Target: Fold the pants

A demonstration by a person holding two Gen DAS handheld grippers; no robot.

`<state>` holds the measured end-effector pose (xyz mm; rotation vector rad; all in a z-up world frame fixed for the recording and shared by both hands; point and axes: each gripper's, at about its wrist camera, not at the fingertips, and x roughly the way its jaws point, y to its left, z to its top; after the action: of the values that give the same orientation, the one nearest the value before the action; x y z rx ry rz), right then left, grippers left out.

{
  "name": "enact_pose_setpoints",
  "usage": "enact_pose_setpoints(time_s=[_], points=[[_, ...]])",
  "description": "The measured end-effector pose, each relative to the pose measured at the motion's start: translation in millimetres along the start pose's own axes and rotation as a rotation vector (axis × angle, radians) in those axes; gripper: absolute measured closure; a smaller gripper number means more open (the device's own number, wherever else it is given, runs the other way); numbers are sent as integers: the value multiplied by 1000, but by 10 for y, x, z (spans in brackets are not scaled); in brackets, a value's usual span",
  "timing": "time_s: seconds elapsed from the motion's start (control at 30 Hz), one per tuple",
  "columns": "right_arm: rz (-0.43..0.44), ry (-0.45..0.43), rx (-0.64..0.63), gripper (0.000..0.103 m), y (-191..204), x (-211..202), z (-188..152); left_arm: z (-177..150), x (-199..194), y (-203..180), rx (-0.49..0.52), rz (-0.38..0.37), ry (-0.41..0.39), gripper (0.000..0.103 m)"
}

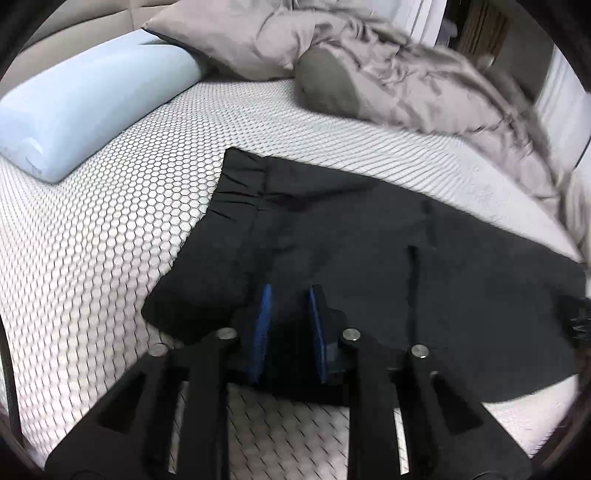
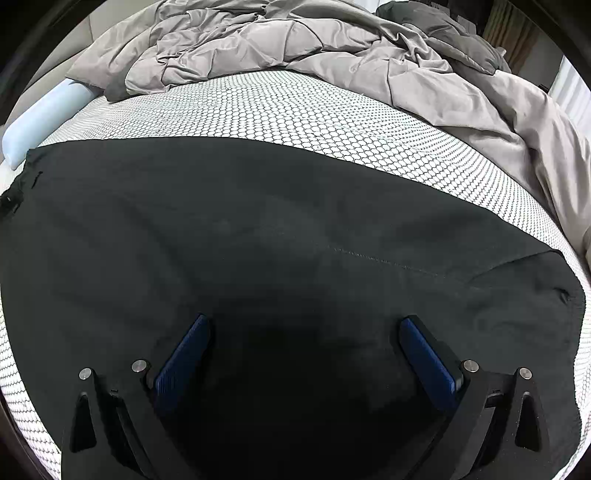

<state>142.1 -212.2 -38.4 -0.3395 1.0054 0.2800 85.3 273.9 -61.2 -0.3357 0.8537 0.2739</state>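
Note:
Black pants (image 1: 351, 243) lie flat on the honeycomb-patterned mattress (image 1: 110, 240), their gathered waistband toward the far left in the left wrist view. My left gripper (image 1: 290, 291) hovers over the near edge of the pants; its blue pads stand a narrow gap apart with dark fabric showing between them, and I cannot tell whether they pinch it. In the right wrist view the pants (image 2: 277, 229) fill the lower frame. My right gripper (image 2: 304, 321) is wide open just above the fabric, holding nothing.
A light blue pillow (image 1: 81, 110) lies at the far left. A rumpled grey duvet (image 2: 332, 48) and grey pillows (image 1: 229, 33) are heaped along the far side and right of the mattress (image 2: 295, 110). A bare strip of mattress lies between pants and duvet.

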Motion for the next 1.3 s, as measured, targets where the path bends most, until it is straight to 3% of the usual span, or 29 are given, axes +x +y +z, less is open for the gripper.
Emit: enact_pose_setpoints(time_s=[0.07, 0.2, 0.3, 0.43, 0.47, 0.53, 0.57, 0.63, 0.77, 0.83, 0.9, 1.0, 1.13, 1.23, 1.3], points=[[-2, -1, -2, 0, -1, 3, -1, -70, -94, -240, 60, -91, -4, 84], [-6, -8, -2, 0, 26, -27, 8, -289, -23, -808, 197, -186, 64, 67], [23, -26, -31, 0, 168, -118, 20, -435, 74, -936, 294, -107, 99, 64], [102, -46, -135, 0, 507, -246, -22, -360, -111, -743, 216, -41, 62, 63], [92, -48, -164, 0, 569, -257, -47, -380, -225, -766, 198, -52, 23, 63], [57, -52, -180, 0, 610, -270, -86, -309, -352, -884, 183, -161, -29, 58], [58, -55, -158, 0, 598, -291, -85, -311, -374, -1074, 211, -208, -39, 53], [96, -81, -114, 0, 629, -363, -55, -341, -273, -1474, 265, -231, -39, 39], [212, -92, -143, 0, 1016, -371, 7, -568, 84, -2321, 401, -368, 91, 39], [210, -64, -200, 0, 1231, -271, -18, -772, 233, -2612, 518, -302, 142, 39], [166, -48, -257, 0, 1294, -192, -105, -910, 166, -2622, 552, -307, 124, 39], [146, -39, -213, 1, 832, -252, -328, -893, 92, -2444, 496, -353, 140, 39], [64, -37, -67, 1, -121, -404, -725, -803, 90, -2341, 493, -328, 148, 39], [-218, -4, 107, 0, -985, -455, -1048, -680, 136, -2392, 506, -310, 143, 39], [-281, 15, 271, 2, -1463, -482, -1215, -582, 152, -2568, 516, -357, 134, 39]])
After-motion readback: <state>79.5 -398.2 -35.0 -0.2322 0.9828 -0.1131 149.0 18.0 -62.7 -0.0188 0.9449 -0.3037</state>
